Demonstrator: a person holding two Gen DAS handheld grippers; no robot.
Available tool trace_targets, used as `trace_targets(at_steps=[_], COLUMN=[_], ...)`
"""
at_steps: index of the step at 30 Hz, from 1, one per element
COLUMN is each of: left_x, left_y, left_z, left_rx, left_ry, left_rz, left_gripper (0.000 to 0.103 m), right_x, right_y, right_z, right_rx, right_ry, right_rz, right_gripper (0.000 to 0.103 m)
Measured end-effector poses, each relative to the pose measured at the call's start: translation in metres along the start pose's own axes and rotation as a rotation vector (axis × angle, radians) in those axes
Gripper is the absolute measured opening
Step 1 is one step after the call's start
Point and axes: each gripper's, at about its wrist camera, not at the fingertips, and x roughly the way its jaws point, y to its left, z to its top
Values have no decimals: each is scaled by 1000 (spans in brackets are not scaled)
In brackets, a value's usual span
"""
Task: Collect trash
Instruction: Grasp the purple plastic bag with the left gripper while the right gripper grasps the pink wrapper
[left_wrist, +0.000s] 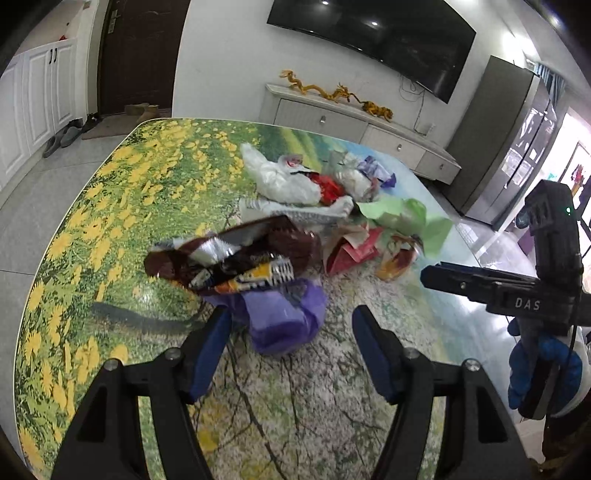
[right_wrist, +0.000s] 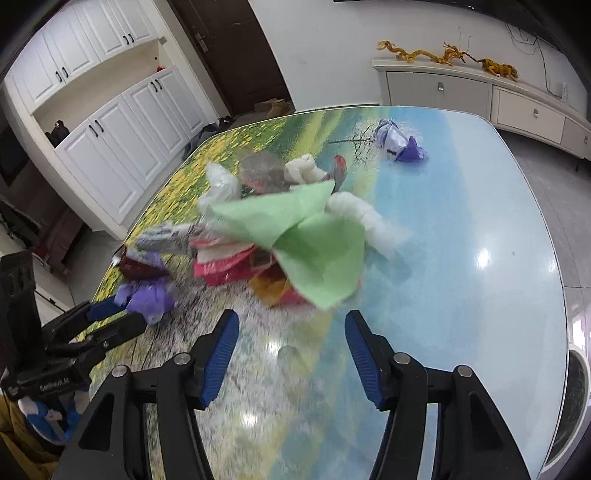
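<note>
White cabinets (right_wrist: 110, 122) and a dark door (left_wrist: 140, 55) stand at the left of the room, and before them we see a tabletop (left_wrist: 110, 206) printed with yellow flowers, grass and sky.

From the left wrist view, the left hand-held gripper (left_wrist: 290, 321) has its jaws spread wide and grips nothing. A purple bag (left_wrist: 284, 317) lies on the tabletop between its blue pads (left_wrist: 212, 343), close to the left one; whether they touch we cannot tell. A brown wrapper (left_wrist: 236, 254) sits on top of the purple bag. Behind them the trash is heaped near the middle of the tabletop: a white bag (left_wrist: 280, 177), a red wrapper (left_wrist: 328, 188), green paper (left_wrist: 402, 214) and pink packaging (left_wrist: 354, 251). At the far right the right hand-held gripper (left_wrist: 428, 275) hangs above the tabletop, held by a blue-gloved hand (left_wrist: 535, 369).

From the right wrist view, the left hand-held gripper (right_wrist: 96, 314) reaches in at the left edge beside the purple bag (right_wrist: 151, 299). The green paper (right_wrist: 310, 243) tops the heap straight ahead, blurred. The right hand-held gripper (right_wrist: 291, 325) is likewise wide open and empty, just short of the heap. Another purple scrap (right_wrist: 399, 142) lies apart, toward the far right corner. A low sideboard (right_wrist: 480, 96) carries golden dragon figures (right_wrist: 447, 55).
</note>
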Motion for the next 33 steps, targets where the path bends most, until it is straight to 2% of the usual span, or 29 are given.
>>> trace_targets(at_steps=[7,10,14,15,18,21,22,33], left_x=[17,22,24,24,20,15,13,-19], left_y=[11,15,12,11,8,7,6,-11], left_z=[16,15,6,4,-1,-6,-8,-28], left_rx=[-34,-45,-36,-36,-28,-25,-23,41], left_ry=[-5,20,47,55,61,64,65,48], left_rz=[10,-23,-60,-74,-107,-131,-137,-171], left_gripper=[67,66,55,49,44,39,39,37], right_x=[18,19,13,12,8,3,1,-24], right_y=[-7,-11,-3,-1,5,9,9,14], right_z=[25,22,12,10,1,-8,-11,-43], right_rx=[31,48,8,2,-28,-48,-52,-134], right_ry=[-12,3,23,34,53,74,86,135], right_rz=[-30,-5,18,30,64,115,131,202], right_gripper=[63,63,62,62,62,54,43,41])
